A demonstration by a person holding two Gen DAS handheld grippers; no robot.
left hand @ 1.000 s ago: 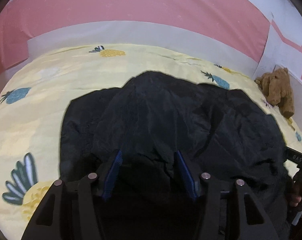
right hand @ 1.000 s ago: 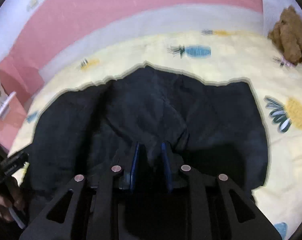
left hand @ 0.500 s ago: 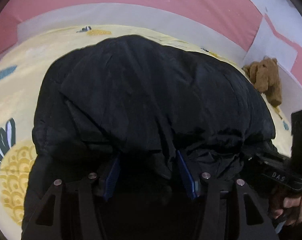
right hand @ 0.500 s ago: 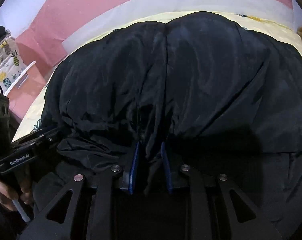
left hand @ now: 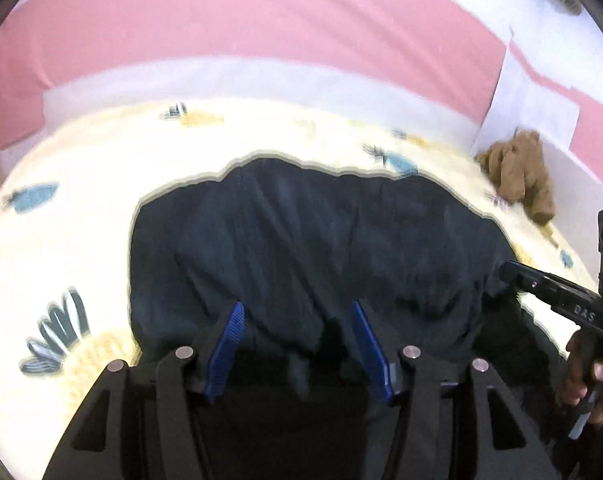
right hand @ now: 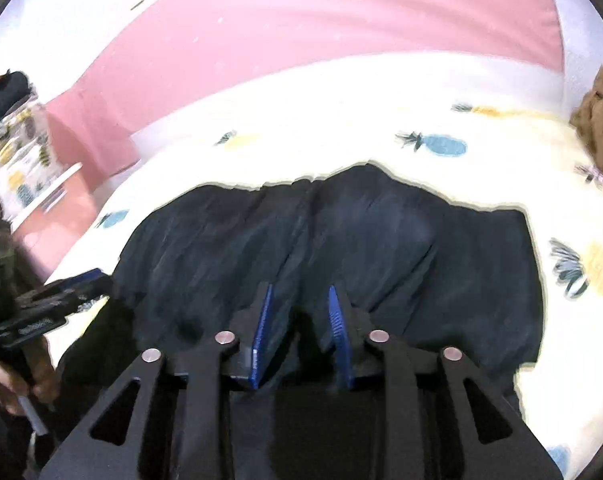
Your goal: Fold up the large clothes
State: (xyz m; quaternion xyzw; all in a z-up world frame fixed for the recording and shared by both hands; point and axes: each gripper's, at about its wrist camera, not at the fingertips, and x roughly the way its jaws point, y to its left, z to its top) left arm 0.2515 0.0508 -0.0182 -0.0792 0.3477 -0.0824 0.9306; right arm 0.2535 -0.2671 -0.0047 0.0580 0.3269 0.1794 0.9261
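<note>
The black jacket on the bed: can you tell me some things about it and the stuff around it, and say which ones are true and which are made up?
1. The black jacket lies on a yellow bedsheet printed with pineapples. True.
2. A brown plush toy sits on top of the jacket. False: it sits on the sheet beyond the jacket, near the wall.
3. The wall behind the bed is green. False: the wall is pink.
4. The left hand-held gripper has jacket cloth between its blue pads. True.
5. The right hand-held gripper is over bare sheet. False: it is over the jacket, jaws opening, with dark cloth between them.
</note>
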